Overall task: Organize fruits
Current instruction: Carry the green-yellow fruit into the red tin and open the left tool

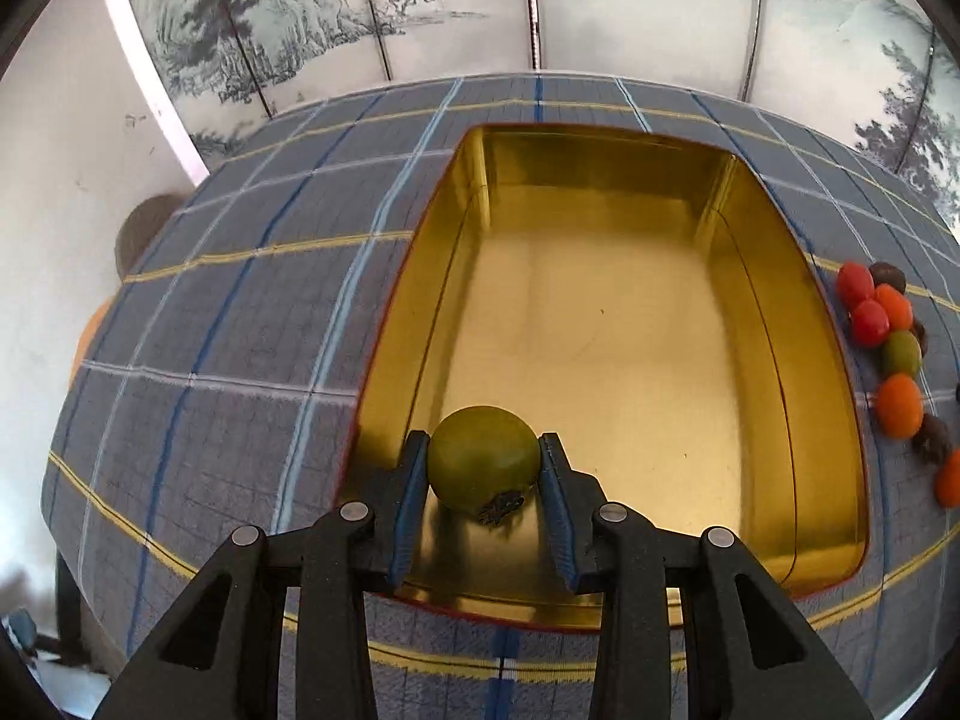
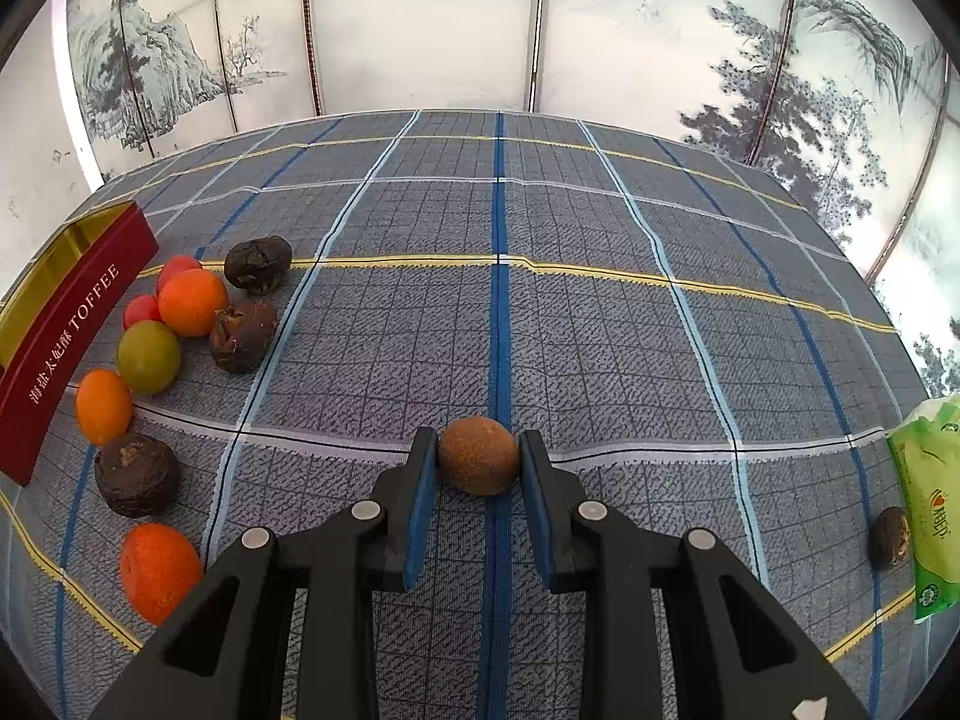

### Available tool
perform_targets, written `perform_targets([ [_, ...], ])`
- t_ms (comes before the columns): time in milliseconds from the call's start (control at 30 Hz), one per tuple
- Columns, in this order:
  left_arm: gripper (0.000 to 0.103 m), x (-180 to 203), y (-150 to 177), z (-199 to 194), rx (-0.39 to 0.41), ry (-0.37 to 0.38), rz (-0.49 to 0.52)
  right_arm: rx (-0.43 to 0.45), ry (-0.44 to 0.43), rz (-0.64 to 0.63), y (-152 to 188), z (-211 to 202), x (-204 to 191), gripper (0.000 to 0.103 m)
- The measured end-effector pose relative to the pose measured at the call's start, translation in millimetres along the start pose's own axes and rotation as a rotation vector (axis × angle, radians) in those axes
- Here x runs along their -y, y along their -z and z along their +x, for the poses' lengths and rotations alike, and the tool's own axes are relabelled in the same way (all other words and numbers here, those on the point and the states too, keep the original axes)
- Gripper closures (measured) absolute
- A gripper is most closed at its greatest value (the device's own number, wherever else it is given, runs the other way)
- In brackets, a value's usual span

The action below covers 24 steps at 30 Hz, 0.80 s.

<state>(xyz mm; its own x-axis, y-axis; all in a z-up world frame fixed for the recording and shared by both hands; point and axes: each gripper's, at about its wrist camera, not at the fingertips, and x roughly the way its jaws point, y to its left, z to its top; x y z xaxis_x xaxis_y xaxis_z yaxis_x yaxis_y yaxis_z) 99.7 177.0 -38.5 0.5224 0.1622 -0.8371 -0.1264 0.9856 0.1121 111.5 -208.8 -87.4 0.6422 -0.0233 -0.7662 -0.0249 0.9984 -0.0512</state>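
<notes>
While the left gripper [image 1: 483,468] clamped the round green fruit [image 1: 483,457] over the gold-lined rectangular tin [image 1: 774,276], lowering before release seemed wise; the right gripper [image 2: 478,462], beside that tin, pinched a small round brown fruit [image 2: 478,461].

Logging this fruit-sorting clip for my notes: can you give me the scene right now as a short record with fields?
surface: plaid tablecloth
container: gold-lined tin, nothing lying inside
left claw: shut on green fruit, held over the tin's near end
right claw: shut on brown round fruit
loose fruit: pile of orange, red, green and dark pieces beside the tin
other: green packet at the cloth's right edge
</notes>
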Motion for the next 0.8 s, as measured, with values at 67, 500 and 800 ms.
perform_targets([
  [67,0.066,4.9,3.3,-1.1,0.001,-0.003,0.014,0.000,0.004,-0.004,0.0,0.2,-1.2,0.078],
  [500,0.066,15.9,8.5,-8.0,-0.037,0.005,-0.015,0.001,0.010,-0.008,0.4,0.3,-2.5,0.078],
  [800,0.063,21.2,6.9,-9.8,0.003,0.015,0.032,-0.012,0.013,-0.009,-3.0,0.4,-1.4,0.078],
])
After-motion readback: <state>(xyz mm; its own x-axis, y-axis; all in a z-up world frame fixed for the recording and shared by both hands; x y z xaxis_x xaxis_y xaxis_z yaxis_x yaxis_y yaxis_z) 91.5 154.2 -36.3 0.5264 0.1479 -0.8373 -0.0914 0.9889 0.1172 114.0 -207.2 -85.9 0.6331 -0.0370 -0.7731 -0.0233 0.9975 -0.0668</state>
